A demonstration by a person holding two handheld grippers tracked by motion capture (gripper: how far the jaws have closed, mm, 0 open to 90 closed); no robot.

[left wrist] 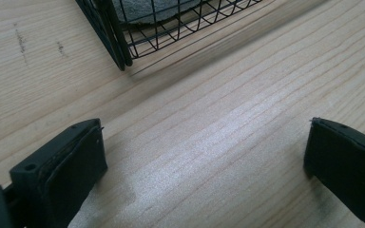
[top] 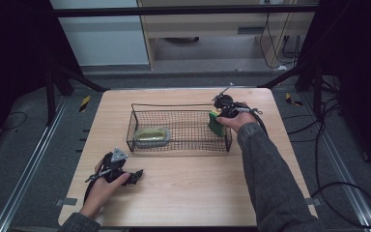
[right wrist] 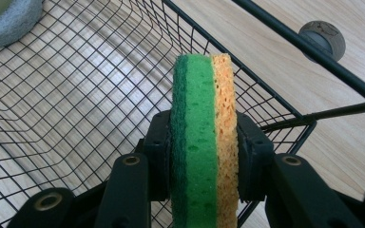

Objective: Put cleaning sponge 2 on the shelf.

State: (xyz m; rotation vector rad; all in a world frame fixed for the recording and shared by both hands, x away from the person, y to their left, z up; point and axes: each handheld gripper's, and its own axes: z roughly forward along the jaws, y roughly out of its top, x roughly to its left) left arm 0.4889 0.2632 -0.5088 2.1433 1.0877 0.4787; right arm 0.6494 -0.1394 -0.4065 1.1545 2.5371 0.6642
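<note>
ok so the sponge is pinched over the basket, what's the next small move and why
Probably lower the sponge a little to the mesh floor, then open. The right gripper clamps it on edge above the wire basket, near its right end, and the floor below looks free; the soap dish sits at the far end.

The pale wooden table (top: 188, 193) bears a black wire basket (top: 178, 126) and, seemingly resting, the left gripper (top: 134, 176).

Left hand-held gripper (top: 136, 175) gapes wide; right hand-held gripper (top: 218, 116) is clamped.
</note>
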